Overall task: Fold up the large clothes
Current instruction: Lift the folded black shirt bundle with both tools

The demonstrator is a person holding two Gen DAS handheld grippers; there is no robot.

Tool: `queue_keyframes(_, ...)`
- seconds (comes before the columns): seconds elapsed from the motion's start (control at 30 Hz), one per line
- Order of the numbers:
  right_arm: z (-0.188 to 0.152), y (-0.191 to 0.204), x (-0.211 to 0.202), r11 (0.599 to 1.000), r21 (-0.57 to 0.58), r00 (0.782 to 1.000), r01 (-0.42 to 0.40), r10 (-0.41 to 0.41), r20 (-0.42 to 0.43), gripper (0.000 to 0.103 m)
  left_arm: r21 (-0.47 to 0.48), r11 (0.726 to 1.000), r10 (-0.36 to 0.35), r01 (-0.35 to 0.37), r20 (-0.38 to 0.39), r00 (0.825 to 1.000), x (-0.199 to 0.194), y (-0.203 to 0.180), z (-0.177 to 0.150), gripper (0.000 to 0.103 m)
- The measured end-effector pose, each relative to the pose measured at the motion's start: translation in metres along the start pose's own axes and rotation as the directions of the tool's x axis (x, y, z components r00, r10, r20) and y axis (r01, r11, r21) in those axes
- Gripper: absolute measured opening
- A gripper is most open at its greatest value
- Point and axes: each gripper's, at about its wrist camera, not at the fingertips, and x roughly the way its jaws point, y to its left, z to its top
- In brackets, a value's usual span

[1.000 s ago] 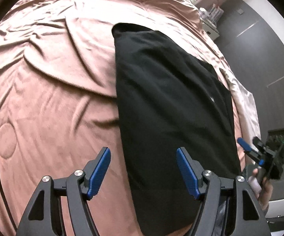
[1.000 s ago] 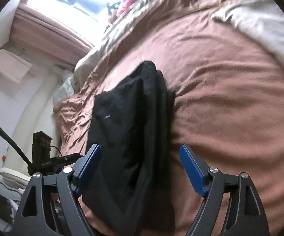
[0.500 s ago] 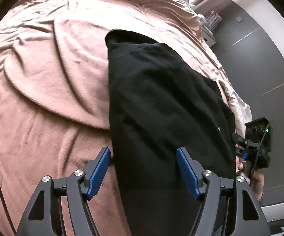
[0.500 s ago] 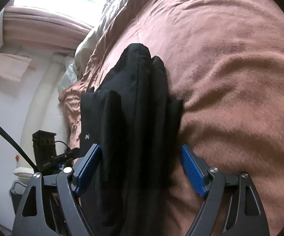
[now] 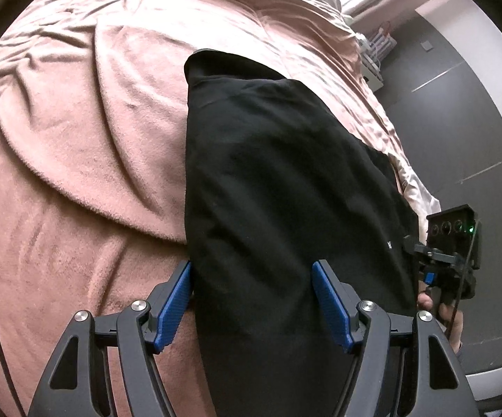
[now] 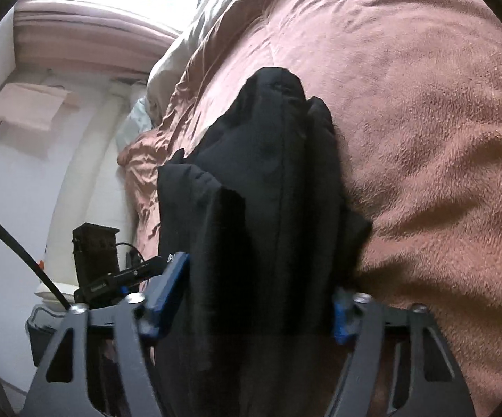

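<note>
A black garment, folded into a long strip, lies on a pink-brown blanket. My left gripper is open with its jaws on either side of the garment's near end; the cloth fills the gap. In the right wrist view the same garment runs away from me in thick layers. My right gripper is open and straddles the garment's other end, its right pad partly hidden by cloth. The right gripper also shows in the left wrist view, at the garment's right edge.
The blanket covers the bed on all sides. A grey wall stands beyond the bed's right edge. A window with pink curtains is at the far end. The left gripper's body and a black cable show at left.
Both grippers have moved forward and down onto the garment's ends. The cloth now sits between each pair of open jaws. The garment has not visibly shifted.
</note>
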Motion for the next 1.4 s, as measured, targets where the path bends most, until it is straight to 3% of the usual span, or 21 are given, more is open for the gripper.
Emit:
queue_keyframes(0.1, -0.001, 0.005, -0.004, 1.000, -0.018, 1.000, 0.004, -0.004, 0.007, 0.031, -0.005, 1.000, -0.002, 0.002, 0.006, 1.000, 0.001, -0.001, 0.000, 0.070)
queue_keyframes(0.13, -0.003, 0.011, -0.008, 0.999, -0.037, 1.000, 0.005, -0.004, 0.020, 0.020, -0.006, 1.000, 0.000, 0.000, 0.011, 1.000, 0.000, -0.001, 0.000, 0.065)
queue_keyframes(0.23, -0.010, 0.028, -0.016, 0.995, -0.091, 0.998, 0.038, -0.034, 0.049, 0.012, -0.043, 0.999, -0.007, 0.008, 0.027, 1.000, -0.005, 0.001, -0.001, 0.048)
queue_keyframes(0.43, -0.025, 0.062, -0.023, 0.986, -0.152, 0.994, 0.066, -0.052, 0.094, 0.010, -0.068, 0.997, -0.030, 0.034, 0.062, 0.998, -0.021, 0.002, -0.007, 0.024)
queue_keyframes(0.73, -0.066, 0.120, -0.063, 0.969, -0.241, 0.988, 0.051, -0.014, 0.152, 0.010, -0.019, 0.996, -0.081, 0.086, 0.183, 0.980, -0.086, -0.023, -0.025, 0.019)
queue_keyframes(1.1, -0.126, 0.229, -0.108, 0.918, -0.395, 0.981, 0.020, 0.059, 0.186, 0.010, 0.049, 0.996, -0.092, 0.080, 0.383, 0.919, -0.230, -0.054, -0.064, 0.018)
queue_keyframes(1.4, -0.170, 0.311, -0.106, 0.875, -0.484, 0.976, -0.012, 0.116, 0.186, 0.010, 0.057, 0.996, -0.087, 0.067, 0.507, 0.858, -0.339, -0.045, -0.104, 0.018)
